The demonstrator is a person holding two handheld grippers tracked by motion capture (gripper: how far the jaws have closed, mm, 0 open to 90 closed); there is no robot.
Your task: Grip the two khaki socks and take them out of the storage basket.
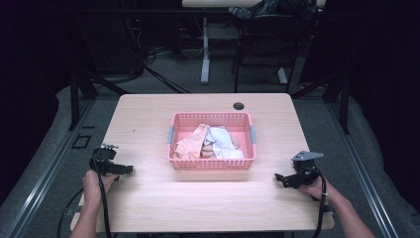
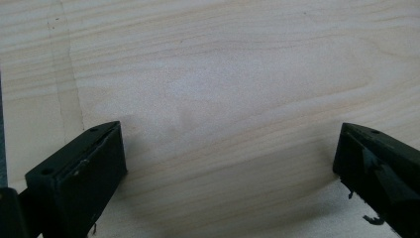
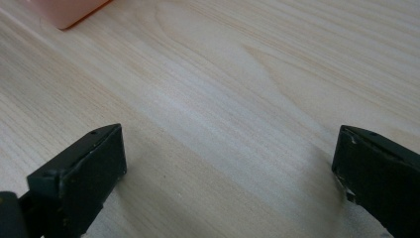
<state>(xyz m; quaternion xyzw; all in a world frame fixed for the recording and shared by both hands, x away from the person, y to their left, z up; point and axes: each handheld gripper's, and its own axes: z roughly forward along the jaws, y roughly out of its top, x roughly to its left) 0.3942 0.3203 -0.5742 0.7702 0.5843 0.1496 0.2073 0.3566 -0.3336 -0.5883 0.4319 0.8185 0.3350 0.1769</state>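
Clothes [image 1: 210,142] are piled in a pink basket [image 1: 212,163] that stands at the middle of a pale wooden table [image 1: 198,198]. A peach-coloured piece is seen on the left of the pile and a white piece on the right, with a darker patch between them that cannot be made out. The pile is kept within the basket's perforated walls, and grey handles are seen on the two short sides of the basket.

The left gripper [image 1: 119,169] is held near the table's left edge, well apart from the basket, with a hand [image 1: 94,182] wrapped around its body and a black cable trailing down past the forearm. In the left gripper view its jaws are seen wide apart, with bare wood grain between them and nothing gripped [image 2: 230,163].

The right gripper [image 1: 283,179] is held near the table's right edge, also well apart from the basket, and a grey three-cornered plate is carried on top of it. In the right gripper view its jaws are likewise spread wide over bare wood [image 3: 230,163], and a corner of the basket [image 3: 69,12] is seen at the upper left.

A small dark round hole [image 1: 238,106] is set in the tabletop behind the basket. Beyond the table, a dark floor with cables and the white leg of another desk [image 1: 205,49] can be seen.
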